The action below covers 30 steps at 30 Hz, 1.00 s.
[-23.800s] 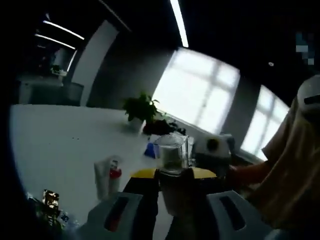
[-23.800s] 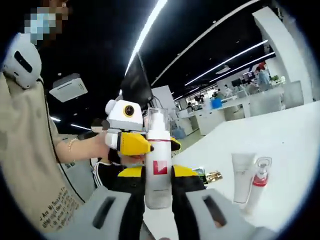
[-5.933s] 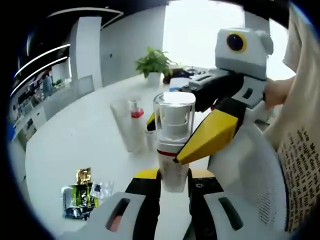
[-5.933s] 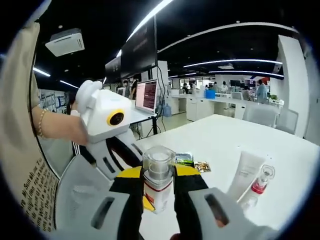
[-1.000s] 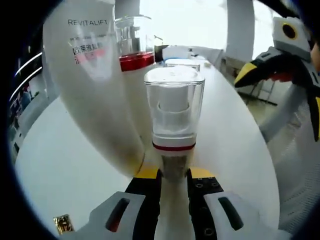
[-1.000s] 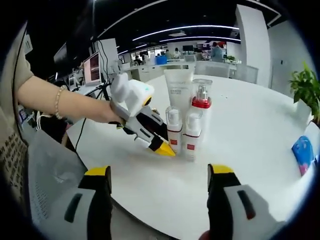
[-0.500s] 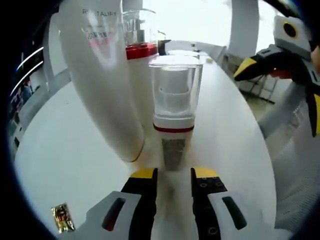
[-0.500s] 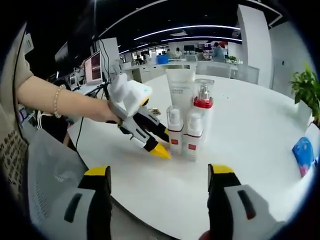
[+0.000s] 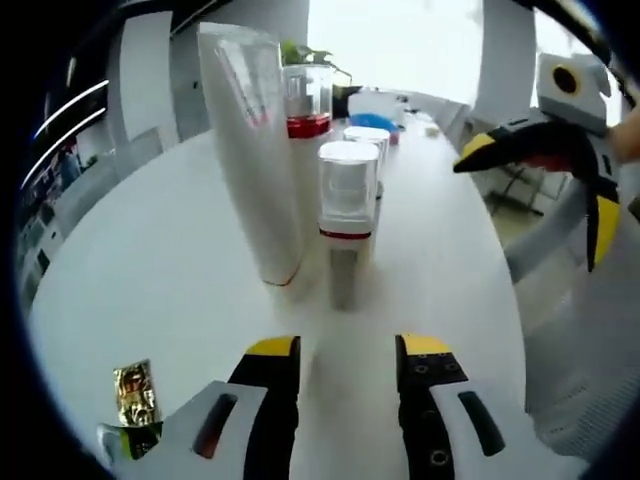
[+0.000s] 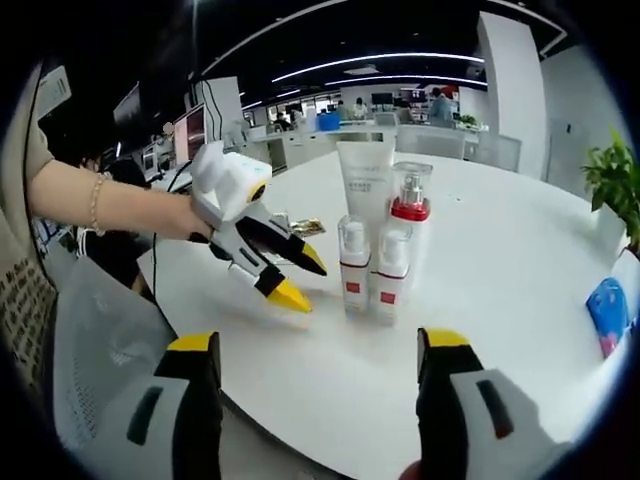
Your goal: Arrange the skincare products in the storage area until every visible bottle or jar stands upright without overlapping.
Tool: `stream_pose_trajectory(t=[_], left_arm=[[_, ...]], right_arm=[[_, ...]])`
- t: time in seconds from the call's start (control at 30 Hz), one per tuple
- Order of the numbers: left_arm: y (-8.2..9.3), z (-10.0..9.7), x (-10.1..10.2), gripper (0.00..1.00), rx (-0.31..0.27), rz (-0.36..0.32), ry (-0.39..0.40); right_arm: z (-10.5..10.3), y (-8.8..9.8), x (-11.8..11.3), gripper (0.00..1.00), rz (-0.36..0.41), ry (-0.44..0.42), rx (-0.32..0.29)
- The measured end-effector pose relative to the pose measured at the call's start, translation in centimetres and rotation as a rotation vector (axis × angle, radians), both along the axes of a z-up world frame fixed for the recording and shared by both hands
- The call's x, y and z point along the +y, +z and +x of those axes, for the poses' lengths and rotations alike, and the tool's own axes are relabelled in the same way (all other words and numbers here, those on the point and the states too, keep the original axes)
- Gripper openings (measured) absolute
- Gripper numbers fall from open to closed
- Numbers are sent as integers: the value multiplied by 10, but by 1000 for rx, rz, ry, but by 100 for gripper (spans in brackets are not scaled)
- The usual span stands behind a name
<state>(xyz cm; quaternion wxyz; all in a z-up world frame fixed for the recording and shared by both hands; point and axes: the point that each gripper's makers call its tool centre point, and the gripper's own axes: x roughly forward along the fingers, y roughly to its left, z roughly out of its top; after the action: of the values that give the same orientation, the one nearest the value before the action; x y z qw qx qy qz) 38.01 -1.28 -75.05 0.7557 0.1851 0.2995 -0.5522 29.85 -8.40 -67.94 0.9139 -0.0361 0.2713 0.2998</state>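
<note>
At centre frame, four skincare containers stood upright together on the round white table (image 10: pixel 520 290): a tall white tube (image 9: pixel 252 150), a red-collared pump bottle (image 10: pixel 409 215) and two small clear-capped spray bottles (image 9: pixel 347 220), both yellow-tipped grippers (left (image 9: pixel 340 395), right (image 10: pixel 318 400)) open-jawed and empty, the arranging apparently done, only checking left.

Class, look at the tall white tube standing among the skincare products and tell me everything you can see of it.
The tall white tube looks like soft, glossy plastic. It stands upright on its narrow cap end on the white table, widening to a flat crimped top, and is the tallest of the group. Faint print marks its face, too blurred to read. It stands close beside the red-collared pump bottle; whether they touch cannot be told. No gripper holds it.
</note>
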Motion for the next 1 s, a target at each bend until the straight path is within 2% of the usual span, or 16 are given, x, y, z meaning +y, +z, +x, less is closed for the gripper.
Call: stream_pose_trajectory(t=[0.2, 0.43, 0.7, 1.0], left_arm=[[8, -7, 22, 47, 18, -6, 77], [15, -17, 55, 57, 53, -24, 204], [16, -37, 85, 65, 112, -46, 326], [43, -59, 110, 79, 111, -130, 446]], right_arm=[[1, 4, 1, 81, 10, 5, -12], [1, 9, 0, 81, 24, 6, -25], [-2, 13, -9, 81, 32, -5, -36], [-8, 22, -12, 82, 59, -23, -55]])
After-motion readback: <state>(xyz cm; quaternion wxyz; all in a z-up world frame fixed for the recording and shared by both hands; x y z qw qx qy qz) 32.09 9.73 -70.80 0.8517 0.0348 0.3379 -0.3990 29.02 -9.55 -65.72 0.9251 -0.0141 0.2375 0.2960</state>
